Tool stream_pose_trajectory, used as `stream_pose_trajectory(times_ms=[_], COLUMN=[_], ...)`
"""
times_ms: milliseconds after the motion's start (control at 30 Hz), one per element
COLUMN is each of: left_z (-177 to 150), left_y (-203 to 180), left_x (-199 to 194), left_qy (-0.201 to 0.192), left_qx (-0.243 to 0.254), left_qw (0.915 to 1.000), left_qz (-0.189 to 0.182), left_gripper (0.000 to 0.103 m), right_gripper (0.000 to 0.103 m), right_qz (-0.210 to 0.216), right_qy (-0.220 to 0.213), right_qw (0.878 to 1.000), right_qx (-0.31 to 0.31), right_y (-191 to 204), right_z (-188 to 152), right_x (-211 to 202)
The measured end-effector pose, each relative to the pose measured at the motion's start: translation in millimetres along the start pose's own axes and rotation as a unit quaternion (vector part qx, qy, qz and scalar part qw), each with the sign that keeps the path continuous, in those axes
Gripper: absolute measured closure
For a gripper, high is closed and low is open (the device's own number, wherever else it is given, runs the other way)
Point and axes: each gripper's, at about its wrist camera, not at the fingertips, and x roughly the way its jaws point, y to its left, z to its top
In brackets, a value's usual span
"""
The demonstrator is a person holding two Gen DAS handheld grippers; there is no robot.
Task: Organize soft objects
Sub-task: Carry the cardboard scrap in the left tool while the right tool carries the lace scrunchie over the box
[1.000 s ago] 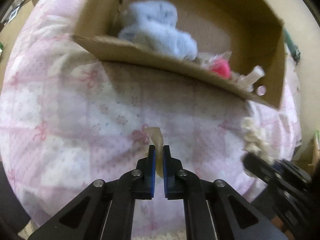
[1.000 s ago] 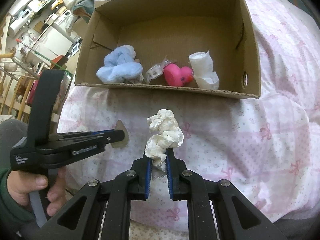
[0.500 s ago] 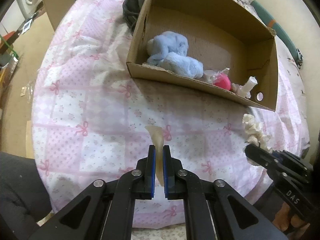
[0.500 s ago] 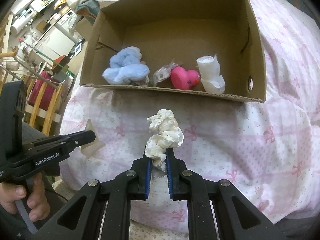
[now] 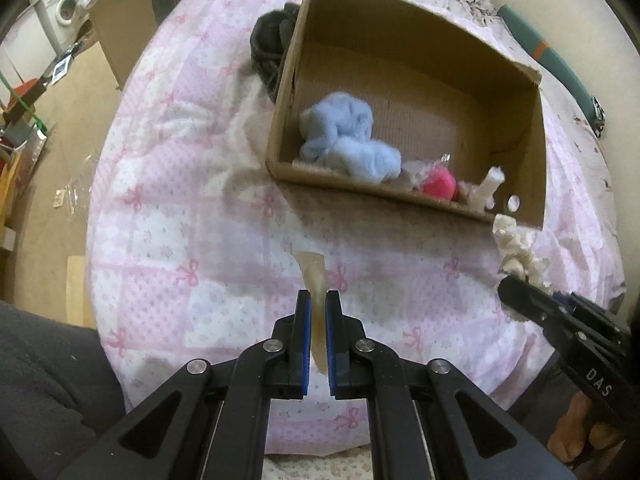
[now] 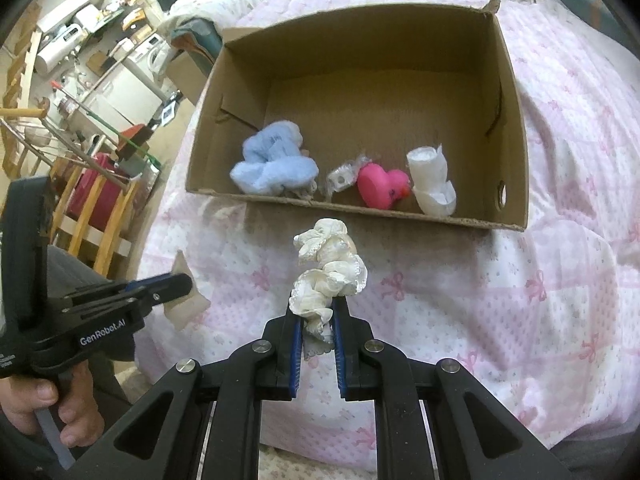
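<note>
Cream frilly scrunchie (image 6: 326, 276) and beige pad (image 5: 314, 280) held above quilt.

The cardboard box (image 6: 514, 128) is open on top, and its far half and far right corner are bare floor. Along its near wall a blue plush (image 6: 272, 164), a clear wrapper (image 6: 342, 176), a pink duck (image 6: 380, 186) and a white roll (image 6: 432, 178) crowd the floor. The pink quilt (image 6: 500, 300) before that wall lies clear up to the bed's near edge.

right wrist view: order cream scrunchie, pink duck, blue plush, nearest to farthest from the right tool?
From the right tool:
1. Cream scrunchie: clamped in its jaws, over the quilt.
2. Pink duck: in the box, by the near wall, right of centre.
3. Blue plush: in the box, left end. Only slightly farther than the duck; nearly too close to call.
</note>
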Motion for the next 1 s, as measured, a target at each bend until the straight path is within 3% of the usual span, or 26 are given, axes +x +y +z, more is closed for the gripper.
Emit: stream_pose_trajectory(times_ms=[133,367,667,800,1000], left_z=[19.9,67.6,141.8,160.3,157.2], left_y=[-4.9,-18.7,-32.0,-33.7,-36.1], left_x=[-15.2,-39.4,-49.6,-38.9,-1.2], left_qy=[-0.02,-0.062,-0.08,-0.07,-0.041], left_qx=[0.004,0.029,0.053,0.062,0.065], left_qw=[0.9998,0.9976,0.9947,0.9948,0.9965], left_qz=[0.003,0.011,0.037,0.041,0.035], left_gripper=[0.097,0.097,0.097,0.097,0.097], right_gripper=[0.088,0.088,0.088,0.088,0.088], right_qz=[0.021,0.021,-0.025,-0.041,-0.054], right_qy=[-0.008,-0.045,-0.037,-0.041,-0.029], right_qw=[1.0,0.999,0.999,0.998,0.998], right_qx=[0.014,0.007,0.007,0.008,0.022], right_y=[-0.6,0.0,-16.7,-22.0,-31.1], right_z=[9.0,44.6,98.2,119.1,132.7], right_x=[-8.5,-32.5,-37.4,-40.1,-22.3])
